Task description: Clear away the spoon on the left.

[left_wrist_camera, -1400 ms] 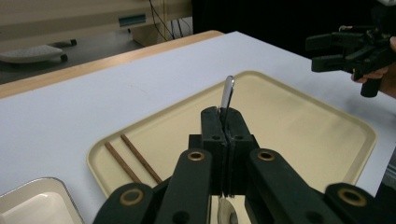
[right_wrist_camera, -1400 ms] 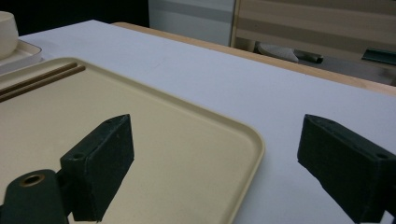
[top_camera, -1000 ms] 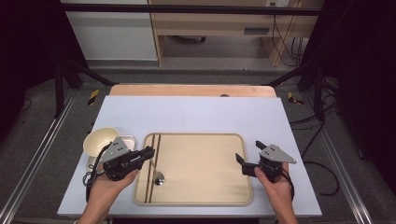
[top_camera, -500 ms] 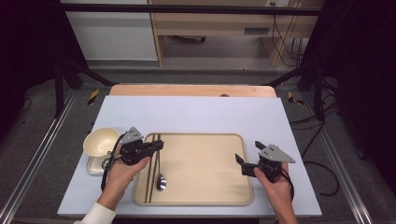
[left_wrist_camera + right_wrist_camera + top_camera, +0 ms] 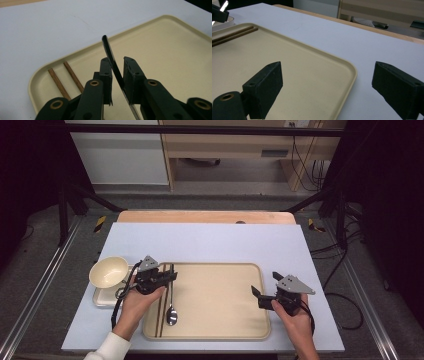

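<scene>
- Beige tray point(image 5: 215, 270) lies on the pale blue table point(image 5: 210, 240), long side toward the person. Raised rounded rim all round.
- In the tray: a pair of brown wooden chopsticks point(image 5: 161, 312) laid side by side along the left edge, and a metal spoon point(image 5: 171, 307) just beside them to the right. The rest of the tray floor is bare.
- Off the tray's left edge sits a shallow white square dish point(image 5: 102, 297), with a cream bowl point(image 5: 108, 271) resting on it, tilted; the bowl's inside looks bare.
- Spoon: slim dark-looking handle, shiny oval bowl toward the person, lying flat on the tray. The handle runs away from the person, parallel to the chopsticks.
- Left gripper point(image 5: 170, 276) is over the tray's far-left corner, at the spoon's handle end. In the left gripper view the handle point(image 5: 112, 58) stands between the two black jaws; a gap shows on either side, so the pads do not press on it. The jaws have just been opening, a narrow spread with the handle between them.
- Right gripper point(image 5: 263, 294) hangs low over the tray's right edge, well apart from the spoon. Its jaws stand wide apart, nothing between them; one is over the tray, the other over the table.
- No brand, label or legible writing on tray, spoon, bowl or dish.
</scene>
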Tool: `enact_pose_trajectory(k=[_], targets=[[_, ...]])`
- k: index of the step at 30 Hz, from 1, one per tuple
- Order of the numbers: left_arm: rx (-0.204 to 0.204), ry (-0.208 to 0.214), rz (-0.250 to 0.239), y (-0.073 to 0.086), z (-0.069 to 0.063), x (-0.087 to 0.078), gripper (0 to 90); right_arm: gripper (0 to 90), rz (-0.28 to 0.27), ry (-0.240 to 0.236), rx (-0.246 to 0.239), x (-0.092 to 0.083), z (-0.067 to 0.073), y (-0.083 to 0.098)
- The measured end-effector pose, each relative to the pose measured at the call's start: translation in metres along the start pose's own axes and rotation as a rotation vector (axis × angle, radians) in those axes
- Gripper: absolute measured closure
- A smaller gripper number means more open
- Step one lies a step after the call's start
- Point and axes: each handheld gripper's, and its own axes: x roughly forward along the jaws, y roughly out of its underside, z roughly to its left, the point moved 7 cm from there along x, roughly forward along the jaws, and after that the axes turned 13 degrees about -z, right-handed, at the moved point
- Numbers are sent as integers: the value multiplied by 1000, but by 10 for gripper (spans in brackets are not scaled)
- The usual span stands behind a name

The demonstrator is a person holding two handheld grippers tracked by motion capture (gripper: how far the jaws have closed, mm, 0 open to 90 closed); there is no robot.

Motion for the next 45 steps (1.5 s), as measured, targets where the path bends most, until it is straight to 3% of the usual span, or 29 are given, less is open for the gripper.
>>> enact_pose_trajectory(k=[14,25,27,28,32,39,41,45], targets=[[20,-71,39,8,6,8,723,100,2,-2,3,0,0,0],[40,-113,48,12,12,11,580,99,4,-4,-1,0,0,1],[73,-131,72,16,14,12,530,99,3,-5,-1,0,0,0],[72,-132,70,16,14,13,510,99,2,-5,-2,0,0,0],[137,-125,106,19,10,15,457,98,3,-3,-2,0,0,0],[169,-143,128,19,6,20,332,96,5,-7,-2,0,0,0],[174,-122,162,23,2,23,292,96,3,-7,0,-1,0,0],[238,-123,183,25,-3,26,245,96,3,-5,-1,-1,0,0]])
